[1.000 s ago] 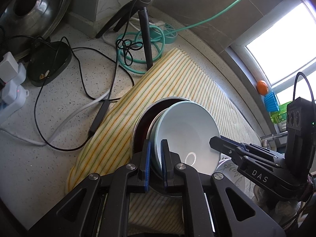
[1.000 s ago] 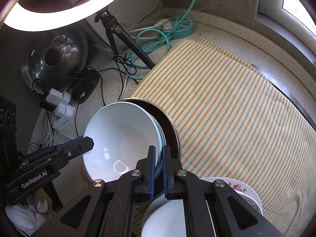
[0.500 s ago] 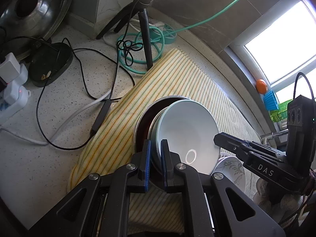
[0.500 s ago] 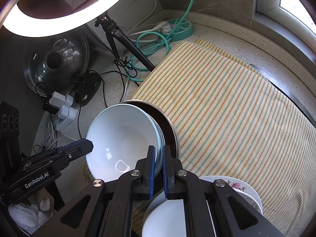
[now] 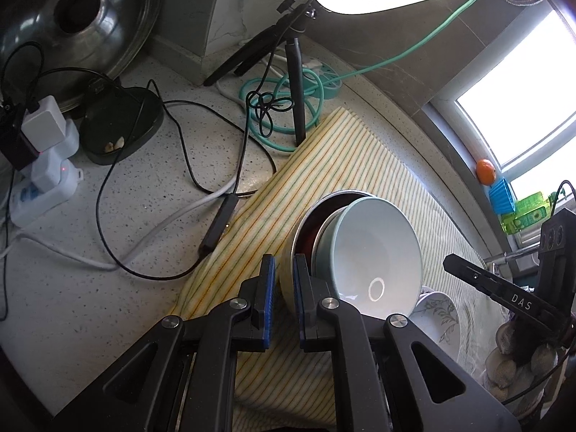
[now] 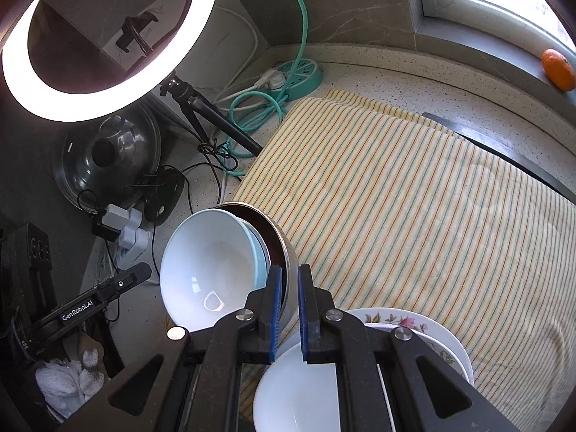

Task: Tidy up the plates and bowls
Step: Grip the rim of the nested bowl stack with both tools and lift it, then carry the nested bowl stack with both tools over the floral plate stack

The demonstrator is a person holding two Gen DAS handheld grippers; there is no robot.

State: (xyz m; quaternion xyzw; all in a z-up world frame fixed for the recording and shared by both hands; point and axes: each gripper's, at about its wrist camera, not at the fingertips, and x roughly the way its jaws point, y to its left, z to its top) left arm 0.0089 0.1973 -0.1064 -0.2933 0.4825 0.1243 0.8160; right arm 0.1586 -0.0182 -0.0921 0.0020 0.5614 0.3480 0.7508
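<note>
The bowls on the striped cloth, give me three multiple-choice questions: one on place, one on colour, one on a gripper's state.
1. Where does the light blue bowl sit?
A. nested in the metal bowl
B. on the windowsill
C. on the flowered plate

2. What colour is the fruit on the windowsill?
A. green
B. orange
C. purple

3. How is the right gripper?
A. wide open, empty
B. shut on the metal bowl's rim
C. shut on a cable

Answers: 1 A, its rim leans inside the metal bowl; 2 B, it shows orange in both views; 3 B, the blue pads press either side of the rim.
</note>
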